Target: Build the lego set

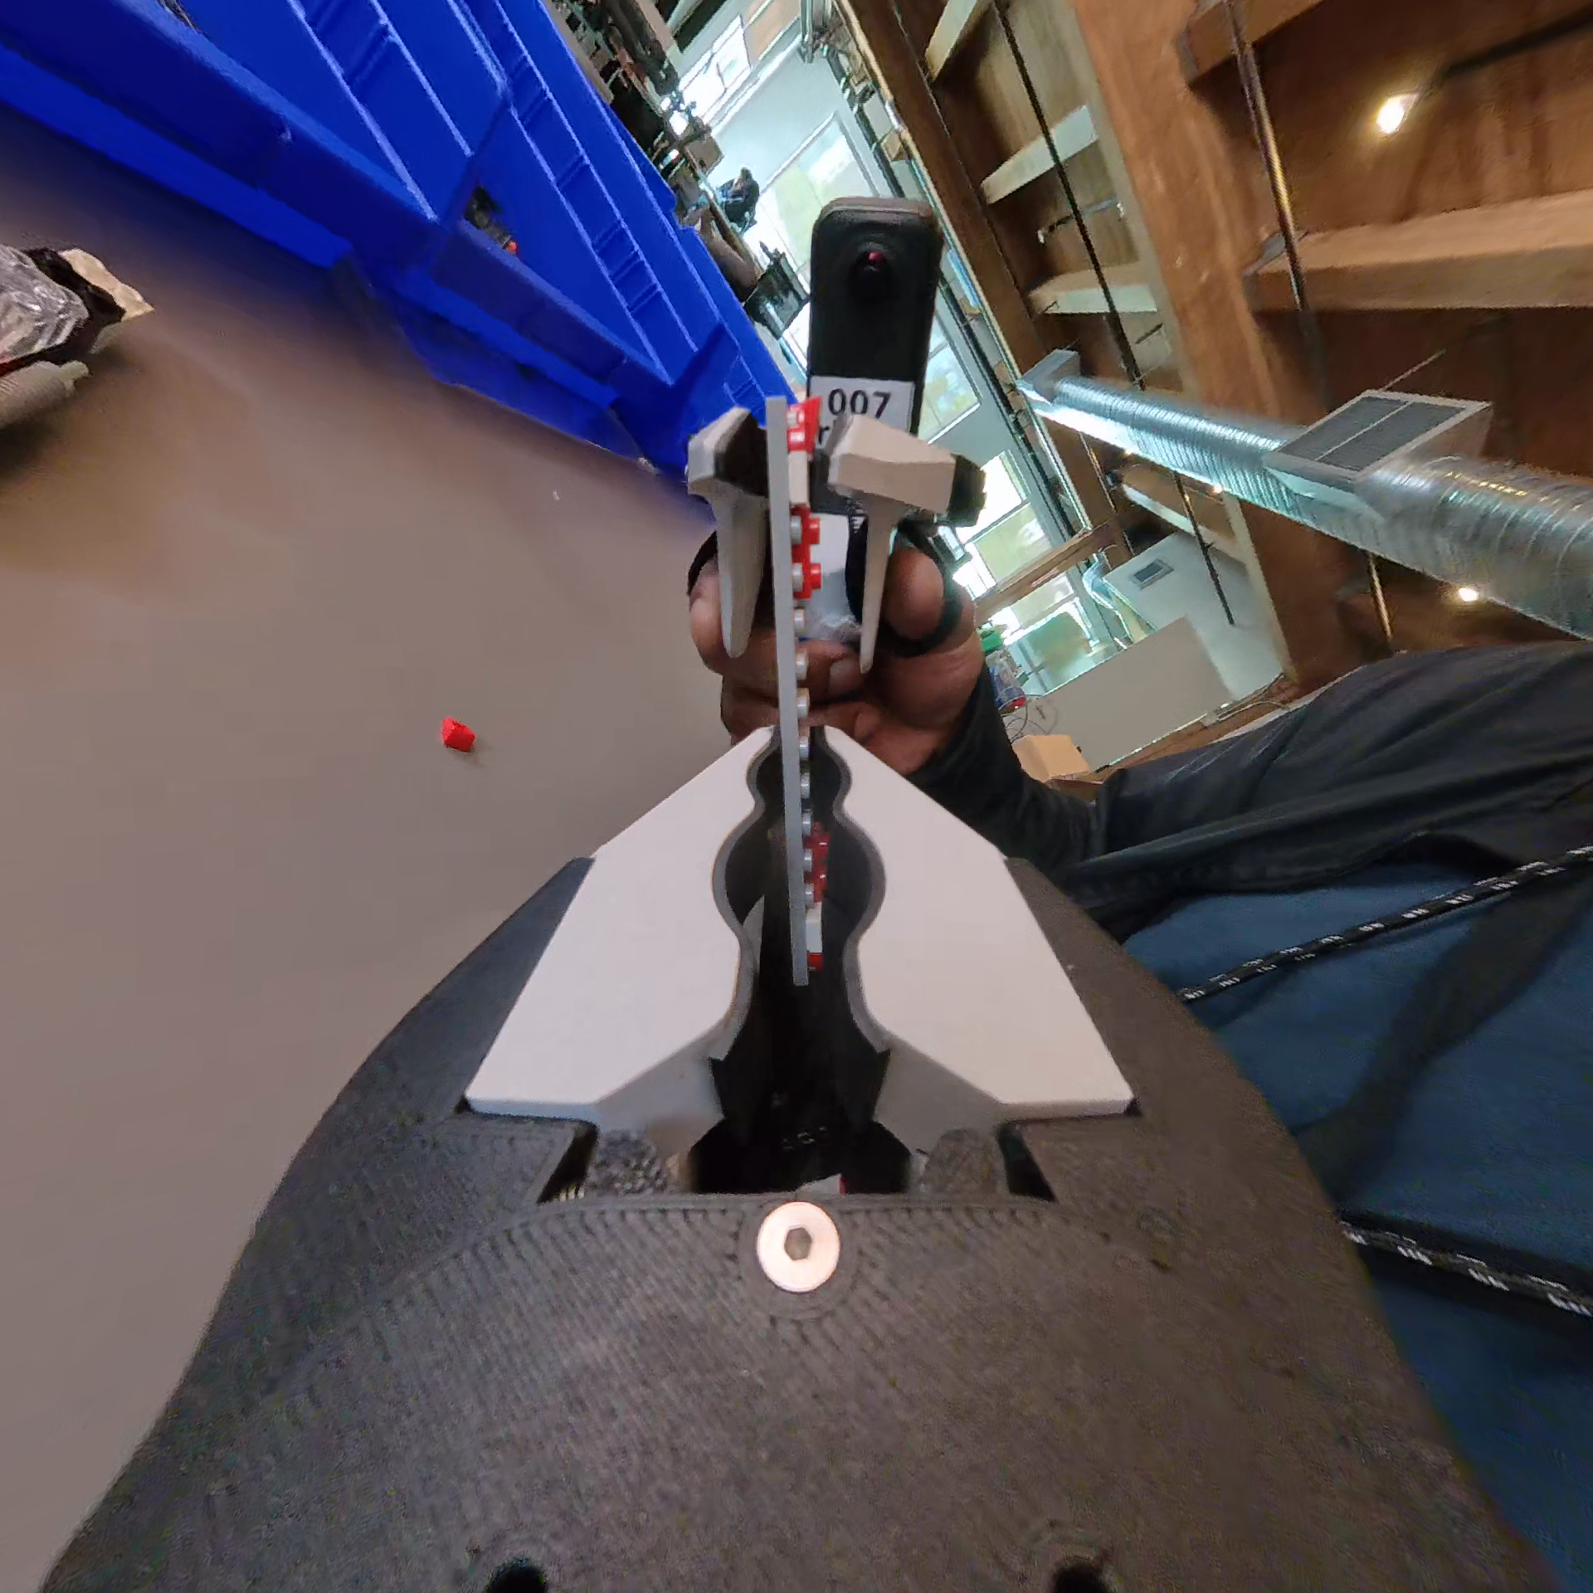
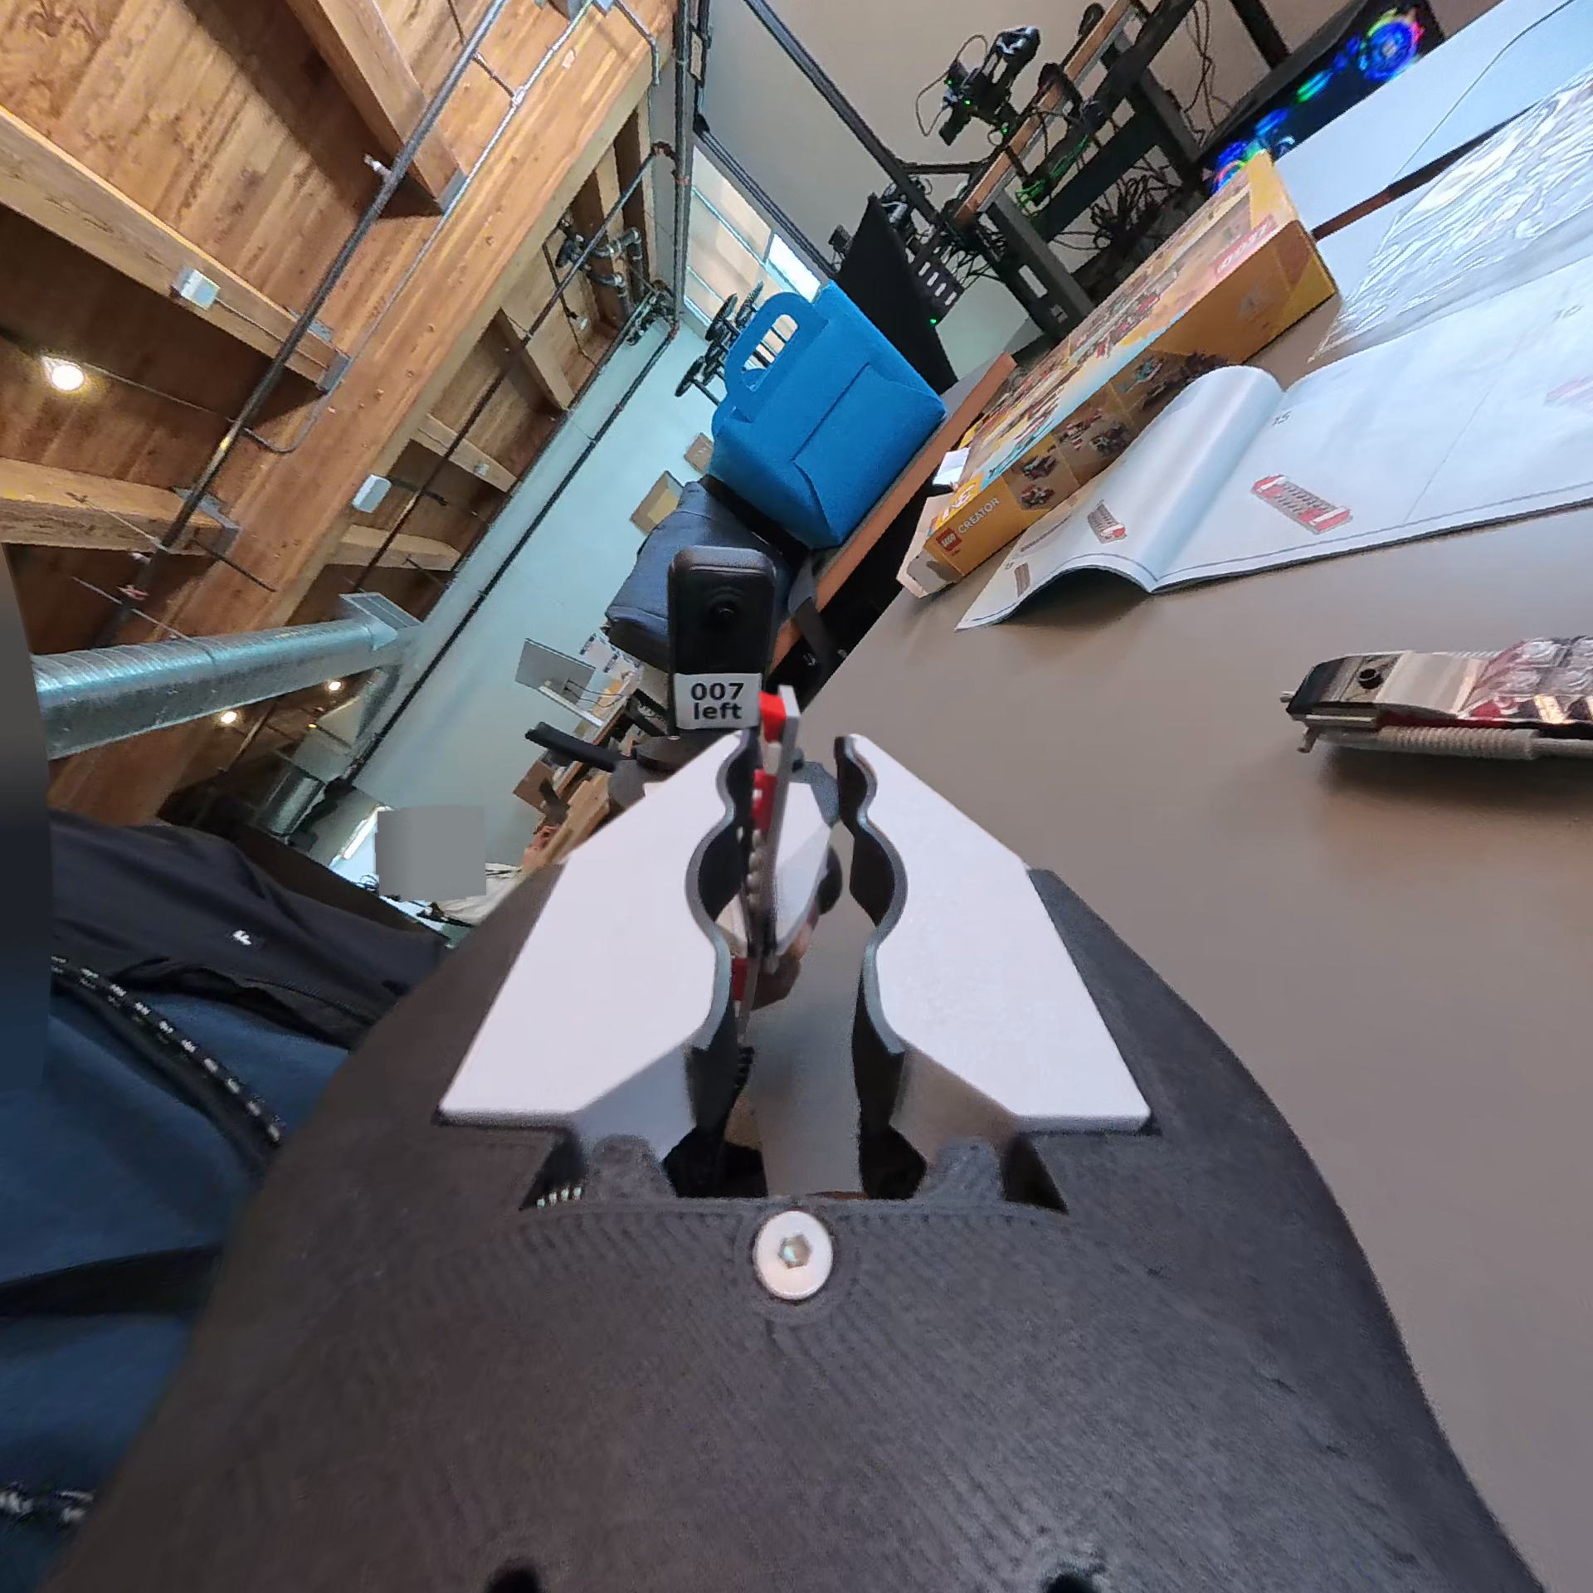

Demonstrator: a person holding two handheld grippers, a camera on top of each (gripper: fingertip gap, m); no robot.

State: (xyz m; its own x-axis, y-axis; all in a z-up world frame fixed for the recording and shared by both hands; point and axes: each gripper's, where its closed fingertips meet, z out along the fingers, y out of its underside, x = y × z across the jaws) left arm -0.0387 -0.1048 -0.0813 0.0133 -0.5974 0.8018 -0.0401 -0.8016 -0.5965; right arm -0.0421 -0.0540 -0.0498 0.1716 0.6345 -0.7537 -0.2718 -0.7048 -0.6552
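Note:
A long grey Lego plate (image 1: 783, 603) with red bricks (image 1: 808, 552) on its studded side is held edge-on in the air above the table. My left gripper (image 1: 797, 741) is shut on its near end. My right gripper (image 1: 802, 655) faces it from the far end, fingers open, one on each side of the plate without touching it. In the right wrist view the plate (image 2: 771, 836) stands between my right gripper's (image 2: 793, 750) open fingers, closer to the left finger (image 2: 621, 948). A loose red brick (image 1: 457, 734) lies on the table.
The brown table (image 1: 259, 776) has blue bins (image 1: 431, 172) along its far side and a plastic bag of parts (image 2: 1465, 707). An open instruction booklet (image 2: 1293, 483) and the set's box (image 2: 1121, 388) lie farther back. A person's hand (image 1: 922, 690) holds the right gripper. The grippers' ends are close to 6 cm from one another.

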